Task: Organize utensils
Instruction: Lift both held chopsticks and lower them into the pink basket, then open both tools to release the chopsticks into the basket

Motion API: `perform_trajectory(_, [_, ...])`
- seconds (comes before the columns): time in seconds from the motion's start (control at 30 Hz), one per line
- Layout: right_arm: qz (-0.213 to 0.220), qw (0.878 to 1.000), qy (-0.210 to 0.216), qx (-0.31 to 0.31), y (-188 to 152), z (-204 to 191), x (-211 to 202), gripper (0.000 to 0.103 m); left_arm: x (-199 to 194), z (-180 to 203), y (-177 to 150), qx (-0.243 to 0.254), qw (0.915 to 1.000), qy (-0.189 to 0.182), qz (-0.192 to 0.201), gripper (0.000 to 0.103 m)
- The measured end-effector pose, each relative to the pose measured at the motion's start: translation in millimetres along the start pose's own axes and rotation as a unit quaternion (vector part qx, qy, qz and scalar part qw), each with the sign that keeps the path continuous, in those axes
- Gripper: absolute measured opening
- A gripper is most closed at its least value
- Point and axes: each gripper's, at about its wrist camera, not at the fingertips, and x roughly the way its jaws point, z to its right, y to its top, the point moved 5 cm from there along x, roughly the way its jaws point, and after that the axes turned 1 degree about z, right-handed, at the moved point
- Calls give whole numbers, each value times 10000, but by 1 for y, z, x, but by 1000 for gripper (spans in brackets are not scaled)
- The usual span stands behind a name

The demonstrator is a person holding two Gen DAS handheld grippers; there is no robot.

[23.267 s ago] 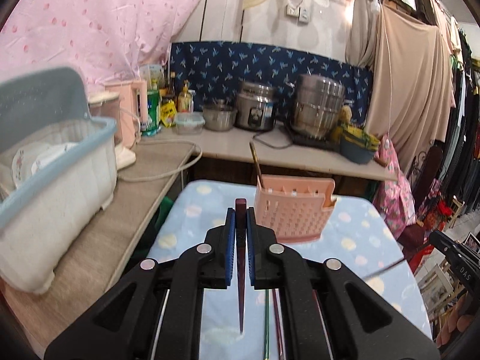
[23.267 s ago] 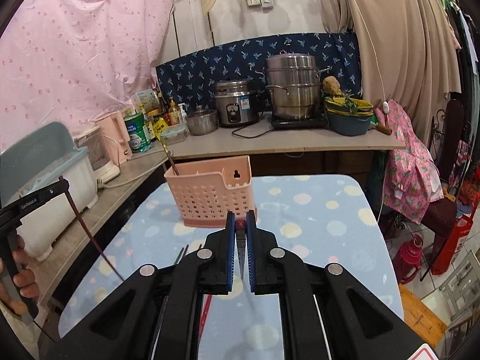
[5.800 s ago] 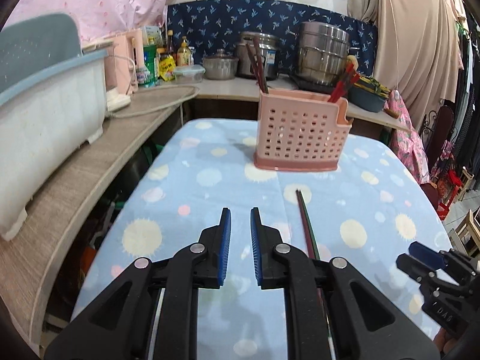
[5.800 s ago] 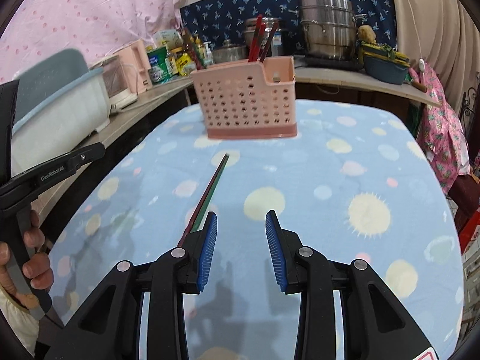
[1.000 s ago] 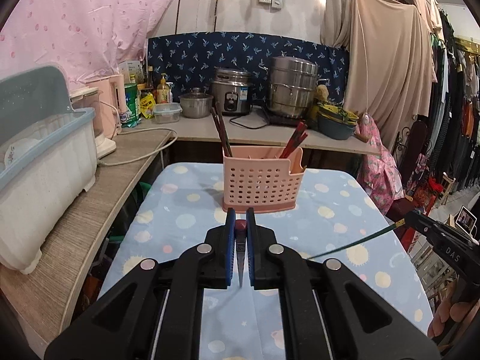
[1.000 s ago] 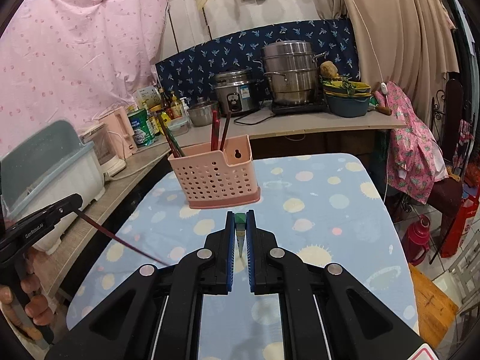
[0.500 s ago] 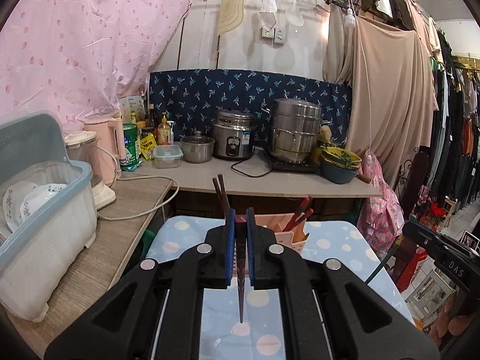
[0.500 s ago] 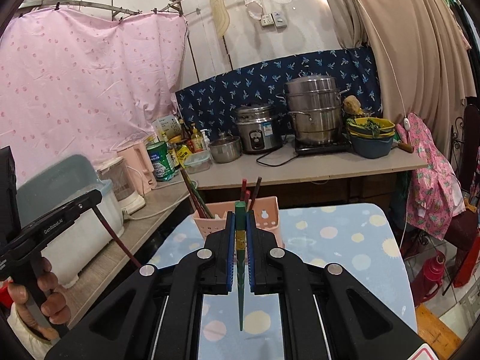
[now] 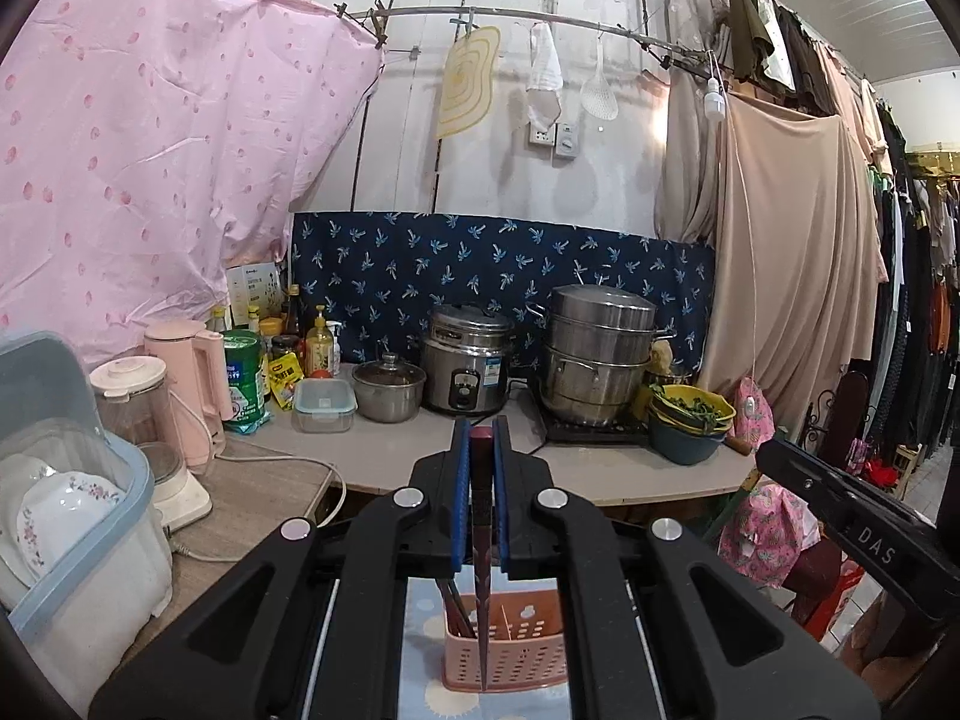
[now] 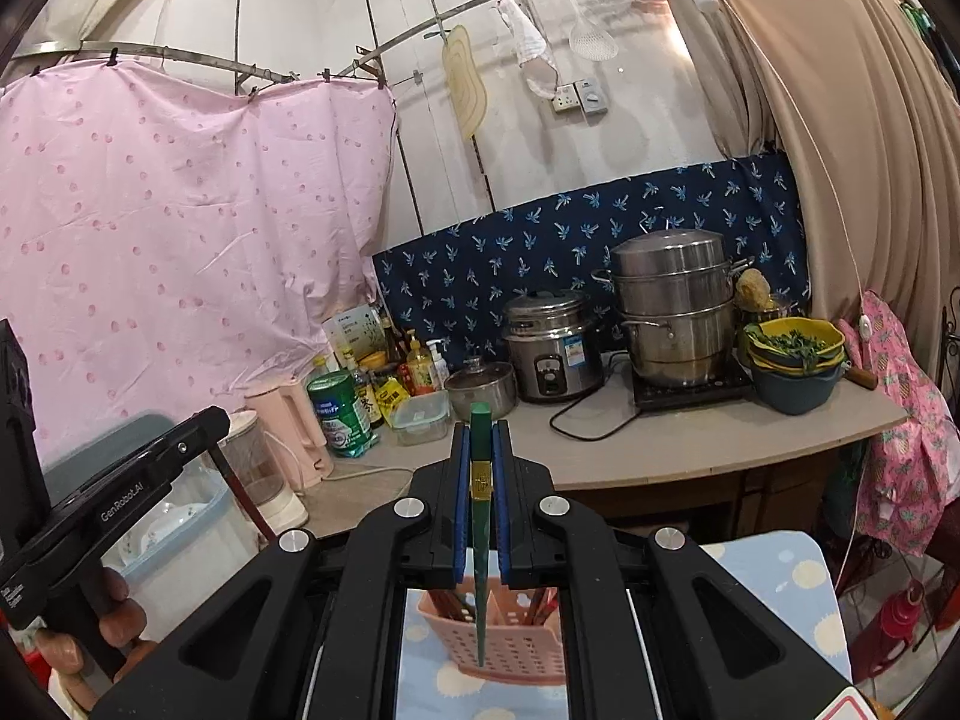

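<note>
The blue spotted surface carries the pink utensil basket, some chopsticks already standing in it. I hold my left tongs clamped on a dark red chopstick and my right tongs clamped on a green chopstick, both above the basket, tips down. Next I judge each must be lowered into a compartment, then released.

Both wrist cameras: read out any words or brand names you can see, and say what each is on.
"DAS" – on the right gripper, seen from the left camera.
"GenRobot.AI" – on the left gripper, seen from the right camera.
Green can, bottles and rice cooker: labels too small to read.
</note>
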Motion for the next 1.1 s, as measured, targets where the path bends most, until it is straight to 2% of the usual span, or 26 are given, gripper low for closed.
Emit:
perform_trajectory(0.13, [35, 10000, -16, -20, 12, 0, 29, 7, 23, 4, 7, 63, 10000, -6, 74, 7])
perform_trajectory(0.3, [-86, 9999, -80, -101, 7, 7, 62, 7, 58, 14, 0, 251, 9997, -3, 32, 7])
perform_trajectory(0.43, [-286, 9994, -127, -141, -10, 15, 87, 7, 84, 19, -16, 397, 9992, -3, -72, 7])
perform_trajectory(0.57, [-481, 9986, -161, -171, -32, 21, 103, 7, 108, 16, -39, 341, 9990, -12, -304, 7])
perform_trajectory(0.77, [-712, 9971, -235, -86, -58, 33, 115, 8, 121, 8, -65, 253, 9982, 87, -545, 10])
perform_trajectory(0.87, [-708, 9972, -242, -69, -63, 35, 111, 31, 119, 4, -73, 221, 9979, 197, -584, 35])
perform_trajectory(0.9, [-690, 9973, -256, -79, -65, 34, 109, 34, 117, 4, -74, 238, 9978, 248, -575, 39])
perform_trajectory(1.03, [-627, 9977, -246, -114, -68, 31, 98, 47, 110, 5, -77, 283, 9973, 277, -626, 39])
perform_trajectory(1.1, [-632, 9977, -227, -119, -71, 30, 92, 49, 103, 5, -78, 293, 9971, 291, -636, 39])
